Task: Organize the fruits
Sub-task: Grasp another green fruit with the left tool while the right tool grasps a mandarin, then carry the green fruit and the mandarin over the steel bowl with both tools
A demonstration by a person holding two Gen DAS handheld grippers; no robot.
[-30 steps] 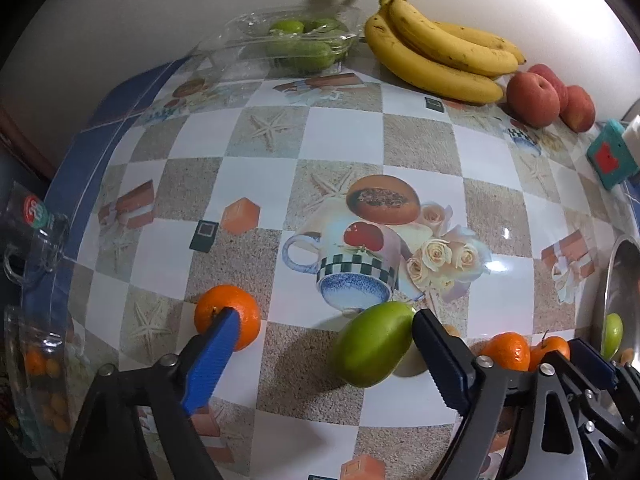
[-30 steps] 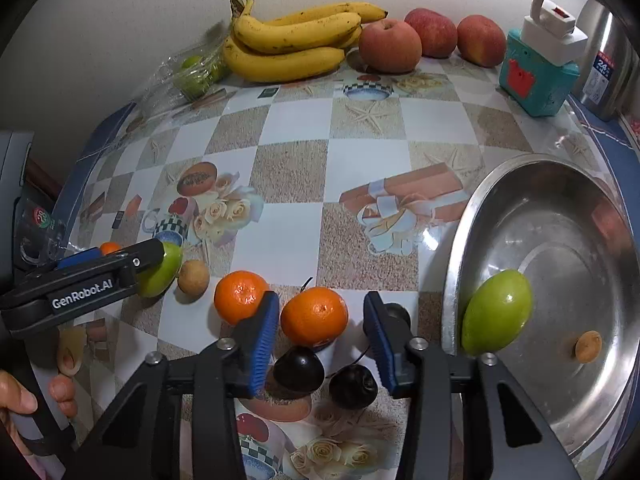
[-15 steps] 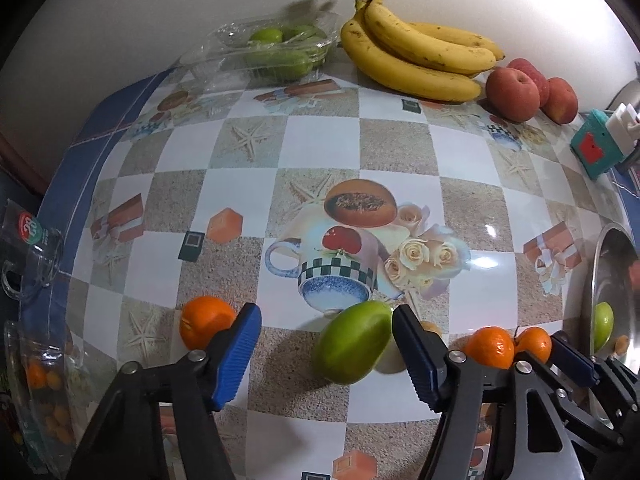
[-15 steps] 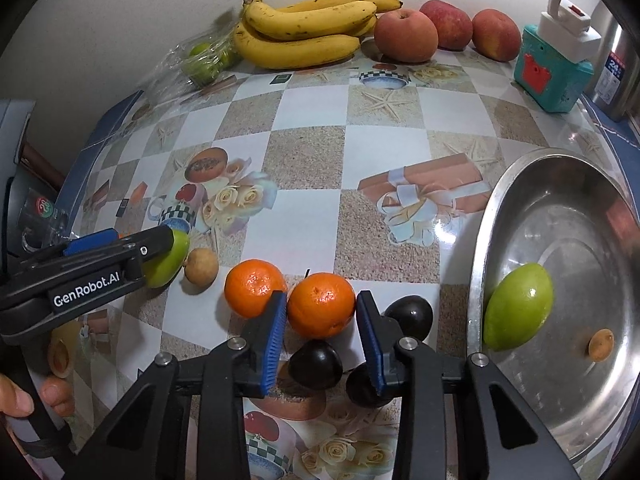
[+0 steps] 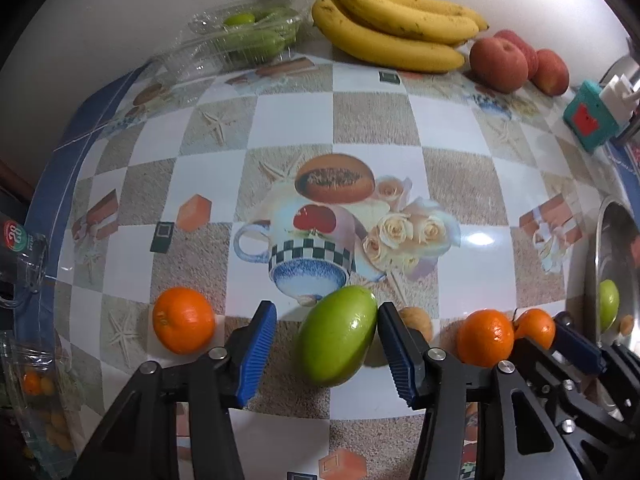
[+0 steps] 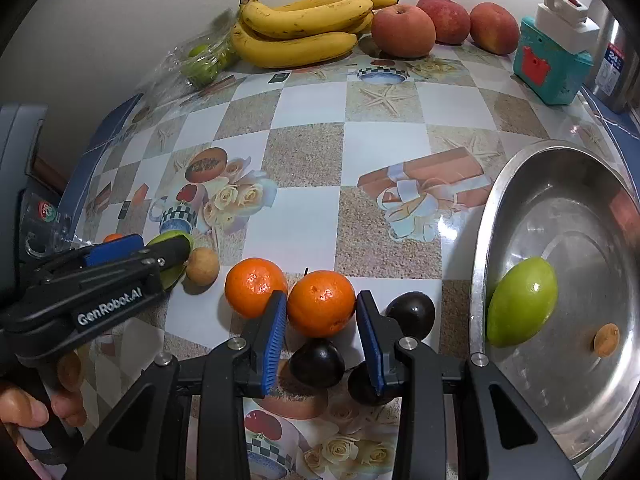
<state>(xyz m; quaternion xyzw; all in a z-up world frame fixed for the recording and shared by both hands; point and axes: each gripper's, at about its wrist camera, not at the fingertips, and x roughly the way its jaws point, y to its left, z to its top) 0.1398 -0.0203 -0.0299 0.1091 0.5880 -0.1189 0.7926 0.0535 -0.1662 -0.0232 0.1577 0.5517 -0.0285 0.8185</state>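
My left gripper (image 5: 326, 354) is open around a green mango (image 5: 338, 334) lying on the table; its right finger touches the fruit, the left stands apart. An orange (image 5: 183, 320) sits left of it. My right gripper (image 6: 322, 338) is open around an orange (image 6: 321, 303), with a second orange (image 6: 255, 287) just left of its left finger. Three dark plums (image 6: 317, 363) lie under and beside the right gripper. A steel bowl (image 6: 486, 240) at the right holds another green mango (image 6: 522, 302) and a small brown fruit (image 6: 606, 340).
Bananas (image 6: 300, 28), three red apples (image 6: 403, 31) and a clear box of green fruit (image 5: 244, 38) line the back wall. A teal box (image 6: 548, 64) stands at the back right. A small brown fruit (image 6: 202, 266) lies between the grippers. A plastic bag of small oranges (image 5: 36, 392) hangs at the left edge.
My left gripper has narrowed and slid left around the green mango. My right gripper has moved forward and narrowed around the orange.
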